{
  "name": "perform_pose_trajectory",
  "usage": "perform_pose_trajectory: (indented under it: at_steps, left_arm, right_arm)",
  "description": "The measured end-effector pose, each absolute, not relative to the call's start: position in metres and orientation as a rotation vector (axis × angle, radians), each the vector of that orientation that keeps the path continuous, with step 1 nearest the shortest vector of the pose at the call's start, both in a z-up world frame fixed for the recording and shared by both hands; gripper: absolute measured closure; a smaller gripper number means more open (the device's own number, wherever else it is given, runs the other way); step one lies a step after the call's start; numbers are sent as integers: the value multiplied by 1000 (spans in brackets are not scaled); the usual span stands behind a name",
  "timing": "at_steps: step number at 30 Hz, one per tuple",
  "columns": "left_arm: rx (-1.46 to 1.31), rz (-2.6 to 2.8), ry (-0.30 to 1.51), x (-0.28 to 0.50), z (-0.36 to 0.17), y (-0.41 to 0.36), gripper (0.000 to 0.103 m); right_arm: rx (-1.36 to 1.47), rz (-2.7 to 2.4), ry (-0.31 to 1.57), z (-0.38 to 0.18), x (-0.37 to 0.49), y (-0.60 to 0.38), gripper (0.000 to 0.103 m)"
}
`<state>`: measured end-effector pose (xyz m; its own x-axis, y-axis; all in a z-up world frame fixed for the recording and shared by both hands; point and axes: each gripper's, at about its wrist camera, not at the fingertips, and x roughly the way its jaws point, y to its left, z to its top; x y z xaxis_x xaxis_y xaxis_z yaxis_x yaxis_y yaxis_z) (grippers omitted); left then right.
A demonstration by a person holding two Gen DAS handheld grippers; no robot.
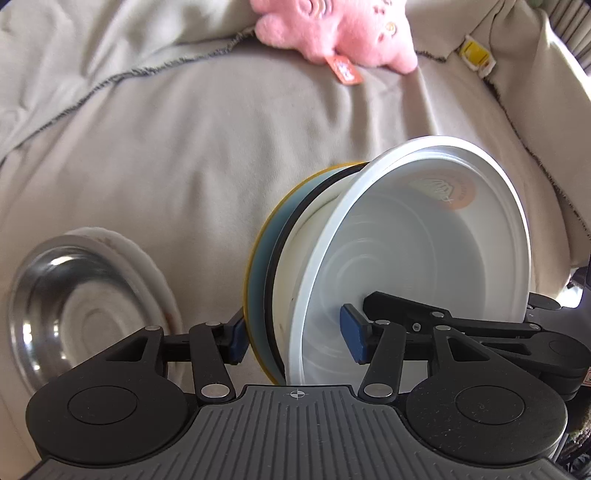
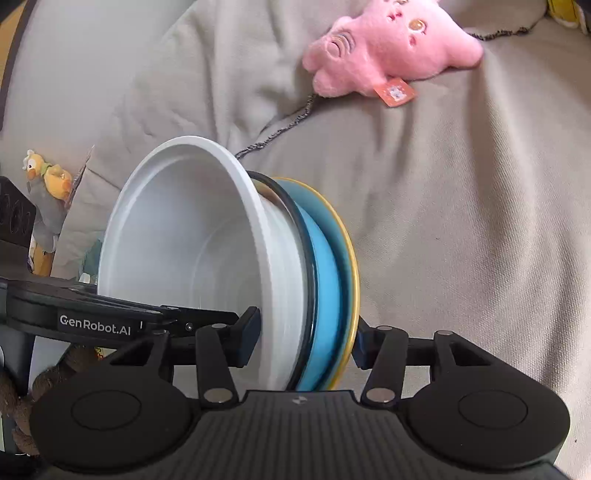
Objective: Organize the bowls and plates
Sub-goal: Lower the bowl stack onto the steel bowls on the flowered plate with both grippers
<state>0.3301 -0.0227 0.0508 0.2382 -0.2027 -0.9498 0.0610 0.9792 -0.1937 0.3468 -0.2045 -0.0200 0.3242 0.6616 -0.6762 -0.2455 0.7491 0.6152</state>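
A stack of dishes is held on edge above a beige cloth: a white plastic bowl [image 1: 424, 251], a black-rimmed dish [image 1: 275, 258] behind it, and a blue plate with a yellow rim [image 1: 255, 266]. My left gripper [image 1: 295, 336] is shut on the stack, one pad inside the white bowl, the other on the blue plate's back. My right gripper [image 2: 306, 339] is shut on the same stack [image 2: 221, 266] from the other side. A steel bowl [image 1: 77, 306] lies on a beige plate [image 1: 147, 266] at lower left.
A pink plush toy [image 1: 343, 29] lies on the beige cloth [image 1: 184, 147] at the back; it also shows in the right wrist view [image 2: 391, 44]. A yellow duck toy [image 2: 48, 177] and a dark object sit at the far left there.
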Motion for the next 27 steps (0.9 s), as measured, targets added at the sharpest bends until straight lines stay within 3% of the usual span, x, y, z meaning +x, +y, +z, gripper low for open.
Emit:
perform_pose_trajectory:
  at_steps: [7, 12, 20, 27]
  left_arm:
    - [-149, -108, 1197, 291, 112, 33, 47]
    - [-196, -17, 1134, 268, 127, 96, 47]
    - [-396, -20, 1214, 253, 54, 188, 47]
    - [-427, -60, 1238, 260, 8, 211, 49]
  right_arm:
    - [371, 745, 983, 40, 338, -138, 52]
    - [341, 825, 990, 48, 338, -77, 52]
    - [220, 778, 1160, 0, 338, 2, 53]
    - [166, 724, 1254, -23, 342, 21, 52]
